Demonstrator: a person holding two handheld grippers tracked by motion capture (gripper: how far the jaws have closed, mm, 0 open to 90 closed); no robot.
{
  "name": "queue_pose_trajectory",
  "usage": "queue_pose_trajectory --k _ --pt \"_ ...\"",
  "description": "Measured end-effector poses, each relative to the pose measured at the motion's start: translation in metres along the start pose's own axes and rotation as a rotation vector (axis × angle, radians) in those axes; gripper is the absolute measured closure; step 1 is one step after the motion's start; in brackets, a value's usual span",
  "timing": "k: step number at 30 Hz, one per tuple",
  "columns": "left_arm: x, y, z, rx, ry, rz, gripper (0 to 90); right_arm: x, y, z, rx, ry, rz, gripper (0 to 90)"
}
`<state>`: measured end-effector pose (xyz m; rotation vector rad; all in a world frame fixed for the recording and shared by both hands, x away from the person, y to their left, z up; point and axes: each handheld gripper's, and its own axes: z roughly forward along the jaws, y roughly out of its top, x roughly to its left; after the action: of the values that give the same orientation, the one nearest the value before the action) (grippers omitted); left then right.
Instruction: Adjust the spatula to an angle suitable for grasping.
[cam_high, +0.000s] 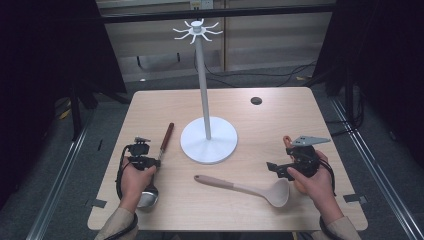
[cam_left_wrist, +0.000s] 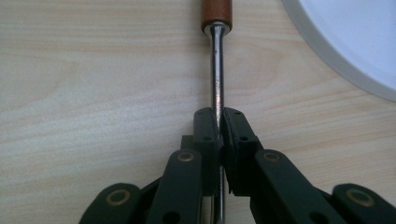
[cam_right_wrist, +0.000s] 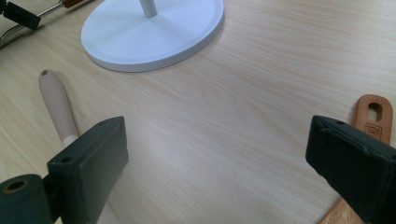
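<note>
The left hand-held gripper (cam_left_wrist: 219, 128) was clamped on the steel shaft of the metal ladle (cam_left_wrist: 217, 84), which lay near the tabletop's (cam_high: 280, 120) left edge, its bowl toward the front. The right hand-held gripper (cam_right_wrist: 217, 154) was held with jaws wide apart near the right edge, between the beige ladle (cam_high: 250, 189) and a wooden handle (cam_right_wrist: 373, 116). The white stand (cam_high: 208, 142) was seen at the centre.

The left gripper (cam_left_wrist: 218, 122) has its jaws pinched nearly together, while the right gripper (cam_right_wrist: 217, 158) rests low with jaws spread wide.
</note>
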<state>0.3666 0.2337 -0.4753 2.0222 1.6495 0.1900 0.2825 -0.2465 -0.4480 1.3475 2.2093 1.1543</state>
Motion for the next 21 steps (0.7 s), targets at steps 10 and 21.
queue_pose_trajectory --k 10,21 --pt "-0.004 0.007 -0.031 -0.199 -0.014 0.037 85.0 0.001 0.001 0.000 -0.018 0.002 0.002 4.6" --pt "-0.017 0.008 -0.062 -0.434 -0.057 0.109 85.0 0.002 0.002 0.001 -0.030 0.022 0.000 2.0"
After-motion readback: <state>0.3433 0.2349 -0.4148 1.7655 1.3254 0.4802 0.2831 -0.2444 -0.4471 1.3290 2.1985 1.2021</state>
